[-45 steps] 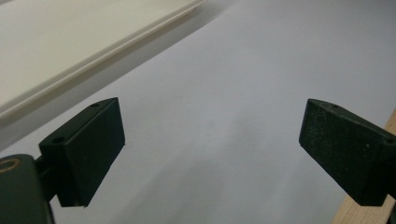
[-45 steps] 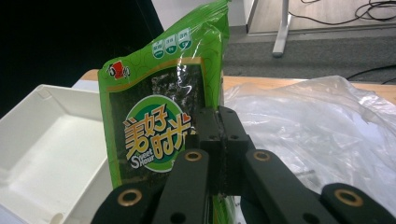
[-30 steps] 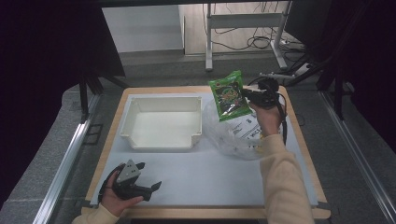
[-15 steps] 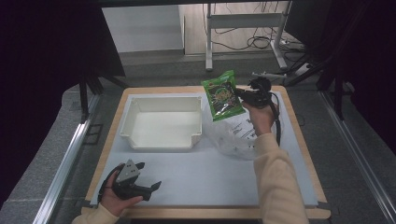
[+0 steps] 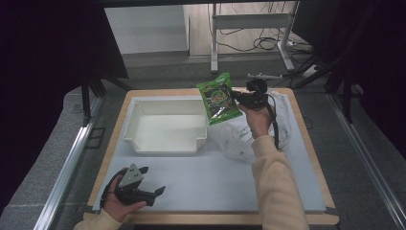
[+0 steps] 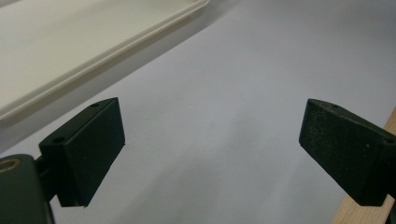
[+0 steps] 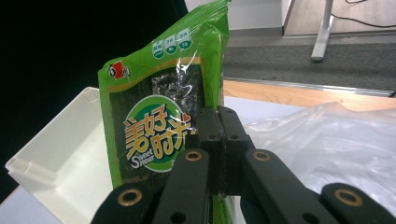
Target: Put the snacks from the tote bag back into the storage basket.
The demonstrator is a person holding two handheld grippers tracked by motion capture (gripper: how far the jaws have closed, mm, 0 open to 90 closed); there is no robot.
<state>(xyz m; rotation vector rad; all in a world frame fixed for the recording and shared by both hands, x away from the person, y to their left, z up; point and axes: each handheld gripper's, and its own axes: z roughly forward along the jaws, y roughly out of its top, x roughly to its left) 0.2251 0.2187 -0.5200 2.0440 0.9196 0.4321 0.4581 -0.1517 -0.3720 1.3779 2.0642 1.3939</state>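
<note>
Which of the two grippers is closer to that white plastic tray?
Right. The right gripper, holding the green snack packet, hangs just beside the white plastic tray at its far right corner; the left gripper rests apart, nearer the table's front edge.

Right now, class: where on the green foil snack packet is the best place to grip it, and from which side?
Grip the green foil snack packet at its thin, flat side edge, coming from the clear plastic bag's side. The right gripper already pinches that edge, and the packet hangs upright beside the white plastic tray.
</note>
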